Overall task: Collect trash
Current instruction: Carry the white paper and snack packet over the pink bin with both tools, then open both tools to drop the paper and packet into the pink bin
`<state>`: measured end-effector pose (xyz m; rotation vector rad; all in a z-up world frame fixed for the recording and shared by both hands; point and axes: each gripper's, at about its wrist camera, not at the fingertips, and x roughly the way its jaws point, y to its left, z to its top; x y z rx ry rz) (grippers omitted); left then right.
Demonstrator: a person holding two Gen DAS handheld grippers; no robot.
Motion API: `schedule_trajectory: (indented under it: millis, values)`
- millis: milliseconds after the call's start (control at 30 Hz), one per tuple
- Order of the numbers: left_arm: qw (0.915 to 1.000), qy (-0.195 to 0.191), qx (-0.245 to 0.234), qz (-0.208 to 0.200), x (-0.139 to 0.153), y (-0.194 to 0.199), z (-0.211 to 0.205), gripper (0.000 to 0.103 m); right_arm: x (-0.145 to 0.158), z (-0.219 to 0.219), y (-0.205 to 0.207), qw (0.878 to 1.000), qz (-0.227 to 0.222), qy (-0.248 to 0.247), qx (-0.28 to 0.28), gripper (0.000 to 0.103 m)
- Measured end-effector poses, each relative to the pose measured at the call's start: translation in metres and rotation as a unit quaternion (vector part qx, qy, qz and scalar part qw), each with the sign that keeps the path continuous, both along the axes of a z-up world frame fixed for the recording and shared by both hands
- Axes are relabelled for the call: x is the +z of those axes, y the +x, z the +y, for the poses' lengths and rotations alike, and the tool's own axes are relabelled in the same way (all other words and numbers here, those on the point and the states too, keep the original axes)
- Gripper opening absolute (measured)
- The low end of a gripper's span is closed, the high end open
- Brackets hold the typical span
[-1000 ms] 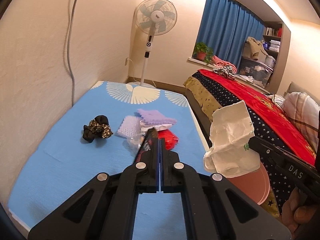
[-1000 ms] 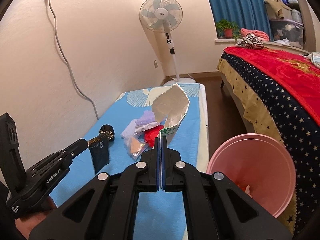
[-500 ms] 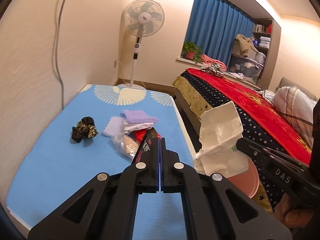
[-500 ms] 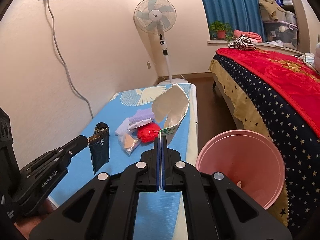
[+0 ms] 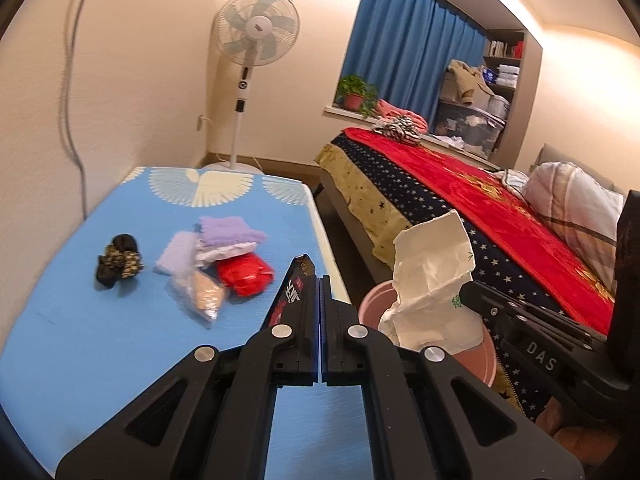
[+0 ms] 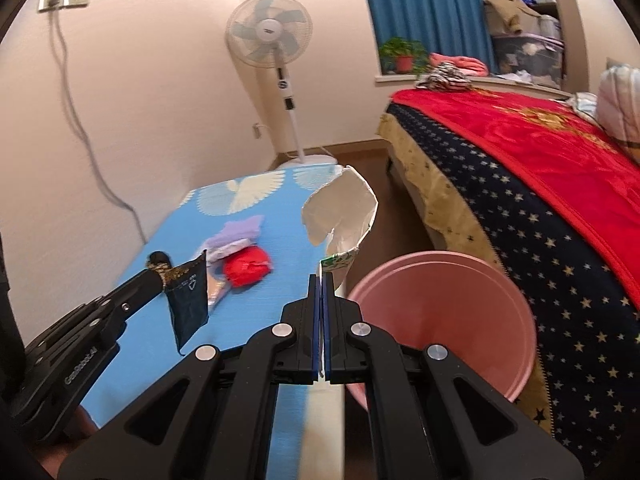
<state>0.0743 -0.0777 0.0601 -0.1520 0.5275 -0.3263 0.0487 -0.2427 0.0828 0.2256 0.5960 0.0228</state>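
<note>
The left hand-held gripper (image 5: pixel 321 280) was pressed together on a dark wrapper (image 5: pixel 294 292), which hung from its tips over the near right part of the blue worktop (image 5: pixel 100 340). In the right wrist view the same wrapper (image 6: pixel 188 300) hung flat below the tips of that hand-held gripper (image 6: pixel 160 278).

The right hand-held gripper (image 6: pixel 321 280) was pressed together on a torn white paper bag (image 6: pixel 344 220). In the left wrist view the bag (image 5: pixel 432 280) hung directly above the pink bin (image 5: pixel 370 306), past the right edge of the worktop. The bin (image 6: pixel 440 320) stood on the floor between the worktop and the bed (image 6: pixel 540 180).

Further trash lay near the middle of the worktop: a red crumpled wrapper (image 5: pixel 244 276), a clear plastic bag (image 5: pixel 204 294) touching it, purple cloths (image 5: pixel 228 230) behind both, and a black-and-gold bundle (image 5: pixel 118 260) apart, toward the left edge. A standing fan (image 5: pixel 256 40) stood beyond the far edge.
</note>
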Motion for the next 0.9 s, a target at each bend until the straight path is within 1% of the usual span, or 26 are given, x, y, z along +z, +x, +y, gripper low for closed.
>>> schedule_trajectory:
  millis: [133, 233, 400, 533, 600, 667, 800, 867, 900]
  values:
    - [0.9997, -0.002, -0.024, 0.003, -0.004, 0.007, -0.018, 0.0, -0.004, -0.015, 0.003, 1.0, 0.007, -0.002, -0.028, 0.001]
    - [0.9989, -0.011, -0.045, 0.005, -0.006, 0.013, -0.032, 0.0, -0.007, -0.028, 0.004, 0.999, 0.012, -0.005, -0.051, 0.001]
    - [0.9962, -0.026, -0.083, 0.008, -0.01, 0.024, -0.056, 0.0, -0.013, -0.054, 0.005, 0.995, 0.022, -0.005, -0.099, 0.001]
    - [0.9935, -0.032, -0.108, 0.013, -0.017, 0.033, -0.077, 0.0, -0.018, -0.07, 0.006, 0.992, 0.029, -0.009, -0.123, 0.001]
    - [0.9924, -0.034, -0.117, 0.016, -0.021, 0.037, -0.085, 0.0, -0.021, -0.077, 0.006, 0.99, 0.032, -0.01, -0.134, 0.001]
    - [0.9909, -0.044, -0.125, 0.025, -0.027, 0.044, -0.091, 0.0, -0.023, -0.083, 0.007, 0.989, 0.034, -0.011, -0.142, 0.001]
    - [0.9877, -0.048, -0.143, 0.042, -0.035, 0.053, -0.102, 0.0, -0.028, -0.089, 0.008, 0.988, 0.042, -0.015, -0.15, 0.002]
    - [0.9878, -0.037, -0.144, 0.046, -0.04, 0.056, -0.107, 0.0, -0.03, -0.091, 0.01, 0.986, 0.051, -0.018, -0.158, 0.004]
    - [0.9879, -0.036, -0.143, 0.049, -0.042, 0.057, -0.106, 0.002, -0.031, -0.092, 0.01, 0.985, 0.053, -0.018, -0.164, 0.007]
